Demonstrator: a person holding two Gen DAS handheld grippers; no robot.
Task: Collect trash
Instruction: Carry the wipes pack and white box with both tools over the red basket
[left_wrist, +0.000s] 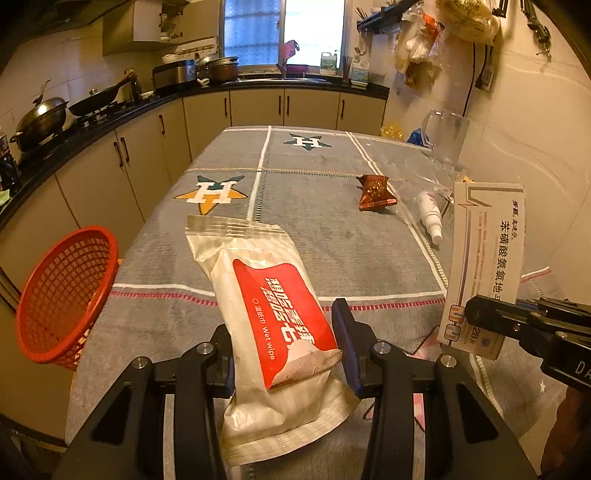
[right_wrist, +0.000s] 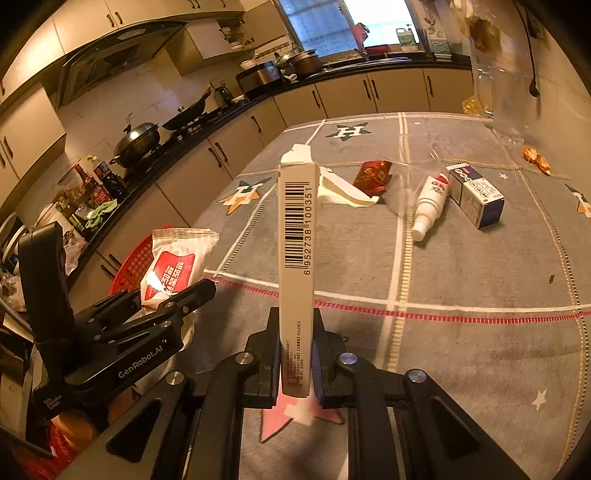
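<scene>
Between the left gripper's (left_wrist: 286, 345) fingers sits a wet-wipe pack (left_wrist: 273, 314), white w/ red label; jaws closed partway, pads pressing its sides, pack sticking out fwd and lifted off the table (left_wrist: 314, 229). Left of that gripper, just off the table edge, hangs a red mesh basket (left_wrist: 62, 299), mouth tipped toward the table.

Right gripper (right_wrist: 297, 354) is nearly closed, clamping a thin white medicine box (right_wrist: 297, 236) by its narrow faces; box stands up out of the jaws, barcode side toward the cam, torn flap at the top. From the left wrist view the same box shows at far right, held clear of the cloth.

Ahead of the right gripper, on the grey star-print cloth: crumpled white paper (right_wrist: 343, 190) just behind the box, a red-brown snack wrapper (right_wrist: 373, 177) beyond it, clear plastic film (right_wrist: 410, 184) beside that. Fwd-right lie a white spray bottle (right_wrist: 430, 205) on its side and a blue-white carton (right_wrist: 476, 194), near each other; can't tell if touching. Orange scraps (right_wrist: 535, 157) sit farther right.
</scene>
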